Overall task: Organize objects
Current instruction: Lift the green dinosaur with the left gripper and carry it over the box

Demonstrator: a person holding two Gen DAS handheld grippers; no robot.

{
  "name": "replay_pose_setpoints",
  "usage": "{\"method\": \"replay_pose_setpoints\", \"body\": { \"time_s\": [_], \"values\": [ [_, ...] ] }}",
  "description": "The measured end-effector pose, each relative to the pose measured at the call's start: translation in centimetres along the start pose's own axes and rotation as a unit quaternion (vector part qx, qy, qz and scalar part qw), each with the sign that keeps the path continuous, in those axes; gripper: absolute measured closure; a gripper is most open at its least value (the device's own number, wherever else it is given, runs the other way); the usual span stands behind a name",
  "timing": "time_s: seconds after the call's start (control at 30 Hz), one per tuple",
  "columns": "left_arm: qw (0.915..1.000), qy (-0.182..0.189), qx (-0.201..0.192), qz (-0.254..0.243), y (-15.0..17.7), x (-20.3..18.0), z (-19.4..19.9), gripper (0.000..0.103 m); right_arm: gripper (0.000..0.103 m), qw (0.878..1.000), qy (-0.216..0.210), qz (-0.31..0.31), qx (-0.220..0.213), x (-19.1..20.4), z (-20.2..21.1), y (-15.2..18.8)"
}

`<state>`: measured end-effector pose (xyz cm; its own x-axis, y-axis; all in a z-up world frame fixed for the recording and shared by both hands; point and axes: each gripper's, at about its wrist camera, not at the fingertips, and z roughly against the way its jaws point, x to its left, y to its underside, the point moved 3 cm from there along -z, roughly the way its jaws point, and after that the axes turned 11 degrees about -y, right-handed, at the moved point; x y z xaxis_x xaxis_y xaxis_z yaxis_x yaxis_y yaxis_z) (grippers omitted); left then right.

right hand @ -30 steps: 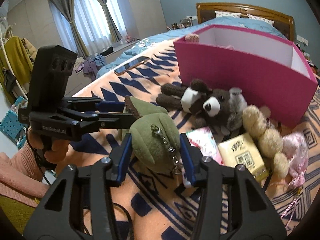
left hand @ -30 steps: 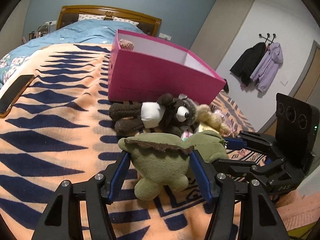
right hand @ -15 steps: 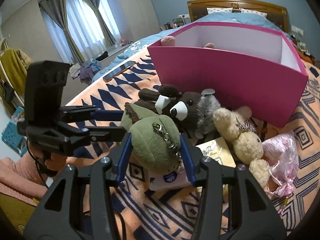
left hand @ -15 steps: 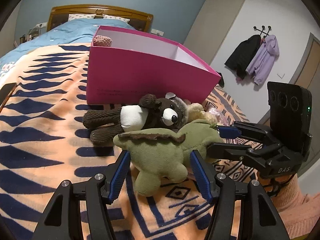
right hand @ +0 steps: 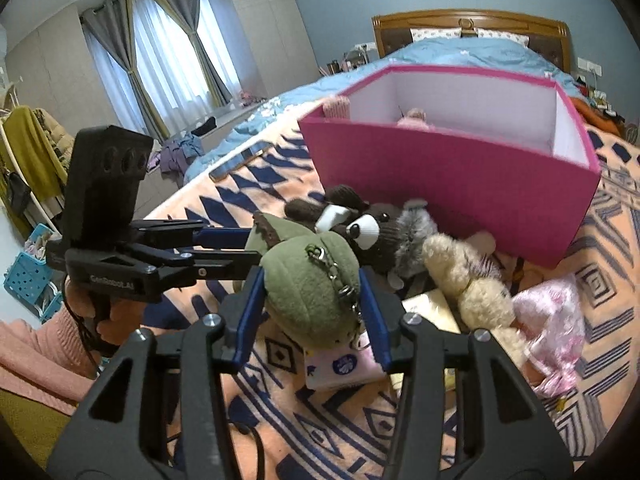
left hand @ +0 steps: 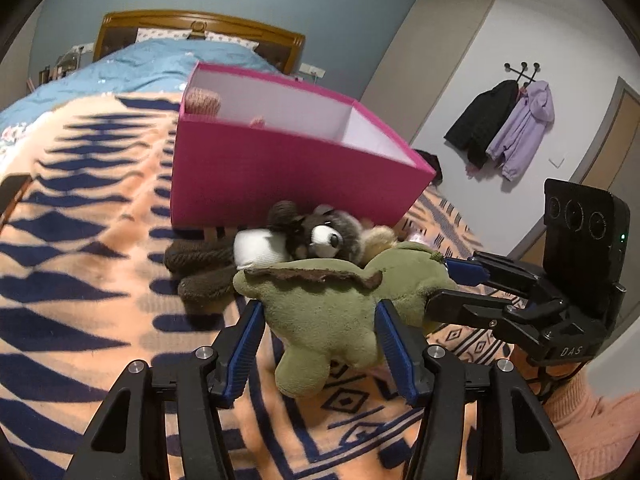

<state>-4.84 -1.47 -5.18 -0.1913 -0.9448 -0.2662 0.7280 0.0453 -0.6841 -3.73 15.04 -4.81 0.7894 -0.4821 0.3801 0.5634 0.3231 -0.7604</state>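
Both grippers hold one green plush toy (left hand: pixel 320 316) above the bed. My left gripper (left hand: pixel 320 324) is shut on its body. My right gripper (right hand: pixel 312 296) is shut on its round head (right hand: pixel 312 280), which carries a metal keychain. An open pink box (left hand: pixel 288 168) stands just beyond, also seen in the right wrist view (right hand: pixel 448 176), with pink knitted things inside. A brown plush raccoon (left hand: pixel 304 236) lies between the green toy and the box.
A cream teddy bear (right hand: pixel 468 276), tissue packs (right hand: pixel 344 368) and a pink satin bag (right hand: pixel 552 320) lie on the orange and navy blanket (left hand: pixel 80 280). A phone (right hand: pixel 240 160) lies at the bed's left edge. Coats (left hand: pixel 504 124) hang on the right wall.
Both grippers have lifted the green plush toy together and carried it closer to the pink box, so more of the box's inside shows. Both grips are unchanged.
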Motion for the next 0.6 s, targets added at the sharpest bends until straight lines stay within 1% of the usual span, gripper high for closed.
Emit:
{"method": "replay_pose_setpoints", "body": {
  "time_s": [0.17,0.37,0.6],
  "values": [
    [0.9996,-0.007,-0.026,-0.008,-2.2,-0.6,1.7,0.046,0.054,1.000,0.001,0.020,-0.017,0.7,1.1,-1.6],
    [0.9982,-0.015,-0.055,-0.017,-5.5,-1.1,3.1,0.046,0.054,0.998,-0.001,0.041,-0.043,0.8,2.6,-4.8],
    [0.9958,-0.033,-0.081,-0.026,-8.9,-1.1,3.6,0.045,0.054,0.996,-0.003,0.054,-0.065,0.2,3.0,-7.9]
  ]
}}
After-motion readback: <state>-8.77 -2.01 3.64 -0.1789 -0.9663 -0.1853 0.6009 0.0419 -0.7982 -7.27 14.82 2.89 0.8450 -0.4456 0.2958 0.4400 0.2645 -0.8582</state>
